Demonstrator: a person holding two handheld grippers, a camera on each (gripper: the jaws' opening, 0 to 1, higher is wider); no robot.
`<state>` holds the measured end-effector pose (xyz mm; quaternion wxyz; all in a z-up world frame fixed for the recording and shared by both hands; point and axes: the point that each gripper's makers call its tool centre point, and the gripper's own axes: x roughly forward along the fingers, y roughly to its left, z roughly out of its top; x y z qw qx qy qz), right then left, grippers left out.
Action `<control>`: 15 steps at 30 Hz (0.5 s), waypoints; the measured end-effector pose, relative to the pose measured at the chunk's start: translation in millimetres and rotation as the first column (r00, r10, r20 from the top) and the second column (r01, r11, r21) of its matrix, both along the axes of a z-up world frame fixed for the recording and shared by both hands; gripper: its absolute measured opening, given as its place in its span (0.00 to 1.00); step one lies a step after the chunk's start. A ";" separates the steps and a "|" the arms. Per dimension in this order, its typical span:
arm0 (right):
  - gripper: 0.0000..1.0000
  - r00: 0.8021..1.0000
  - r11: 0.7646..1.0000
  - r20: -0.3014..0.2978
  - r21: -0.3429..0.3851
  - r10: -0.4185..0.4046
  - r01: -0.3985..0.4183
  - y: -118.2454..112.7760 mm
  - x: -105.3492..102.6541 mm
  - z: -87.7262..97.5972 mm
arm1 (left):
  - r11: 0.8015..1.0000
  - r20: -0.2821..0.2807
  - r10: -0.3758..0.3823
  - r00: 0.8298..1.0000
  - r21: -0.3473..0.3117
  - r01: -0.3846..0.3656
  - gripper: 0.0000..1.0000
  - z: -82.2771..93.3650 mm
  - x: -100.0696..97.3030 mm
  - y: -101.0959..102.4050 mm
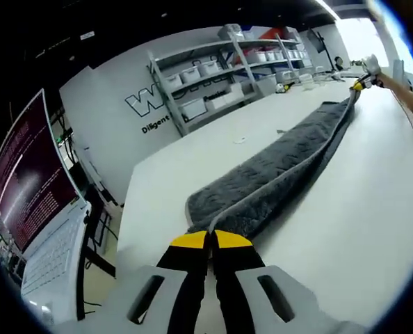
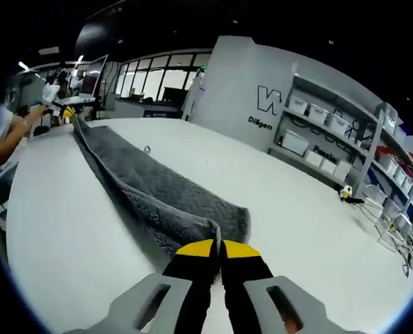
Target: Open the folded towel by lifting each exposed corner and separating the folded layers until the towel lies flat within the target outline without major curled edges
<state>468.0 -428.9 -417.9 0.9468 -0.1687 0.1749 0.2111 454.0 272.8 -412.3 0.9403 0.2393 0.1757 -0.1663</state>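
A long dark grey towel (image 1: pixel 283 163), folded lengthwise, stretches across the white table (image 1: pixel 373 223). In the left gripper view, my left gripper (image 1: pixel 210 239) is shut on the near end's edge. The towel runs to the upper right, where the right gripper (image 1: pixel 361 83) pinches its far end. In the right gripper view, my right gripper (image 2: pixel 217 245) is shut on the near corner of the towel (image 2: pixel 158 191). From there the cloth runs to the upper left, where the left gripper (image 2: pixel 66 111) holds it beside a person's arm (image 2: pixel 12 136). I see no target outline.
An open laptop (image 1: pixel 26 195) sits off the table's left edge. Shelves with white bins (image 1: pixel 213 73) line the far wall, seen again as shelves (image 2: pixel 331 139) in the right gripper view. A small yellow-black object (image 2: pixel 345 195) lies near the table's far edge.
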 end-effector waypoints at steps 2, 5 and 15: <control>0.00 1.000 1.000 -0.002 0.012 0.000 0.000 -2.5 -4.5 -1.1 | 1.000 -0.005 -0.001 1.000 -0.010 0.001 0.02 -1.3 -4.7 1.2; 0.00 1.000 1.000 0.001 0.027 0.004 -0.004 -3.9 -13.6 -0.8 | 1.000 -0.012 0.000 1.000 -0.011 0.000 0.02 -4.3 -10.2 2.4; 0.00 1.000 1.000 0.018 0.009 0.021 -0.022 -1.4 -36.0 5.1 | 1.000 -0.004 -0.001 1.000 -0.020 0.001 0.02 -0.4 -29.4 4.3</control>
